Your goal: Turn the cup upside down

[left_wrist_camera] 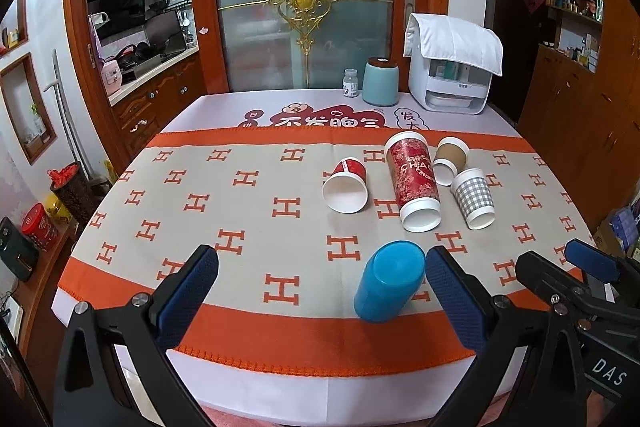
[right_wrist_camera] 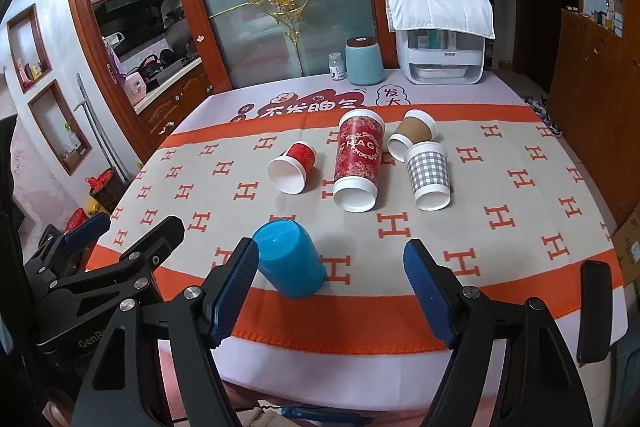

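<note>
A blue plastic cup [left_wrist_camera: 389, 281] stands upside down near the front edge of the table; it also shows in the right wrist view [right_wrist_camera: 290, 257]. My left gripper [left_wrist_camera: 322, 291] is open and empty, with the cup just inside its right finger. My right gripper [right_wrist_camera: 332, 287] is open and empty, with the cup beside its left finger. Four paper cups lie on their sides further back: a small red one [left_wrist_camera: 346, 185], a tall red one [left_wrist_camera: 414, 181], a brown one [left_wrist_camera: 449, 159] and a grey checked one [left_wrist_camera: 474, 198].
The table carries an orange and beige cloth [left_wrist_camera: 240, 211] with H marks. At the far edge stand a teal canister [left_wrist_camera: 380, 83], a small white bottle [left_wrist_camera: 350, 83] and a white appliance [left_wrist_camera: 452, 75] under a cloth. Wooden cabinets flank both sides.
</note>
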The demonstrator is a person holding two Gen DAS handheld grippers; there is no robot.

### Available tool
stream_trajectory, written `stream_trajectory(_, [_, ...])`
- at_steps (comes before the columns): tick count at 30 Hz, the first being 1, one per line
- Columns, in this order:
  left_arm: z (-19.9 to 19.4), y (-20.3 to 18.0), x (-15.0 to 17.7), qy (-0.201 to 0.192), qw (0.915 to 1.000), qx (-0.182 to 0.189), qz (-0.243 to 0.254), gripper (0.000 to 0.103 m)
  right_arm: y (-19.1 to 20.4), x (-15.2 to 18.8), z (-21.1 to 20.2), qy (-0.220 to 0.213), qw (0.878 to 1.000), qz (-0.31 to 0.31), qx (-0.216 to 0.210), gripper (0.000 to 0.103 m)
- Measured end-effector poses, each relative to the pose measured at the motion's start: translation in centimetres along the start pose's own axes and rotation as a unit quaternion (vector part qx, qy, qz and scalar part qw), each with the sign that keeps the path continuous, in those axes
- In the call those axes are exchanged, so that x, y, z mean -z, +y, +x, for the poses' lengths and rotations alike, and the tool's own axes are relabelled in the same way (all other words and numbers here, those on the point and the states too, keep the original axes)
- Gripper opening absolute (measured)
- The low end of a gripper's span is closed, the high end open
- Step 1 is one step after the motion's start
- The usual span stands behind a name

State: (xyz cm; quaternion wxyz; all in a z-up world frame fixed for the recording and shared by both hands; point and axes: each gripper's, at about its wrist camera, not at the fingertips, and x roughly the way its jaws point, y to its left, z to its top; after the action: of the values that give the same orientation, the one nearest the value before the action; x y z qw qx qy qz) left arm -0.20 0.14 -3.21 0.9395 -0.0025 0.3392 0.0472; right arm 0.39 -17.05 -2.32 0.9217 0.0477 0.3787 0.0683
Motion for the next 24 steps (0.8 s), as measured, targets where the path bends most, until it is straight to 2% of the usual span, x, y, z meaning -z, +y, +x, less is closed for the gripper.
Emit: stream_trajectory(24, [0.69, 0.33, 0.12, 0.007, 1.0000, -0.002, 0.002, 0.102, -0.18, 0.07, 0.78, 0.004, 1.000, 0.002, 0.000, 0.077])
